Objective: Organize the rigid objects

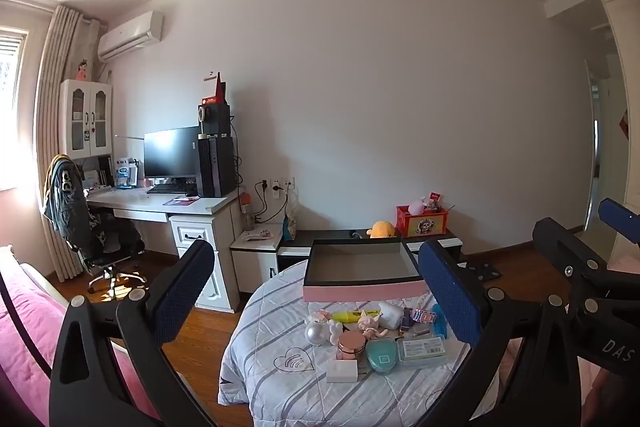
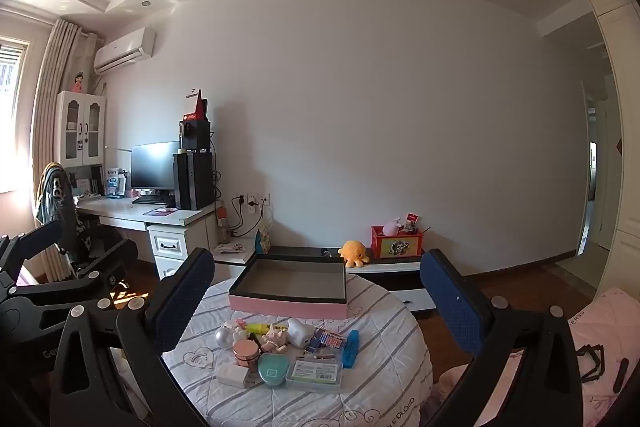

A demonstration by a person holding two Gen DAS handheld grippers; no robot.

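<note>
A round table under a striped white cloth [image 1: 280,387] [image 2: 384,379] carries an empty pink box with a dark rim [image 1: 362,277] [image 2: 290,287] at its far side. Near the front lies a cluster of small items: a teal case [image 1: 380,355] [image 2: 273,369], a pink round jar [image 1: 351,343] [image 2: 245,350], a clear flat box [image 1: 422,350] [image 2: 316,373], a white block [image 1: 342,371] [image 2: 233,375], a yellow highlighter [image 1: 347,316] [image 2: 260,327] and a silver ball [image 1: 314,333] [image 2: 222,338]. My left gripper [image 1: 320,291] and right gripper [image 2: 320,301] hover open in front of the table, nothing between their blue pads.
A white desk [image 1: 160,205] with a monitor, a computer tower and a swivel chair stands at the left. A low cabinet [image 2: 384,267] with a yellow plush octopus [image 2: 353,251] and a red box sits behind the table. A pink bed [image 1: 24,327] lies at the left edge.
</note>
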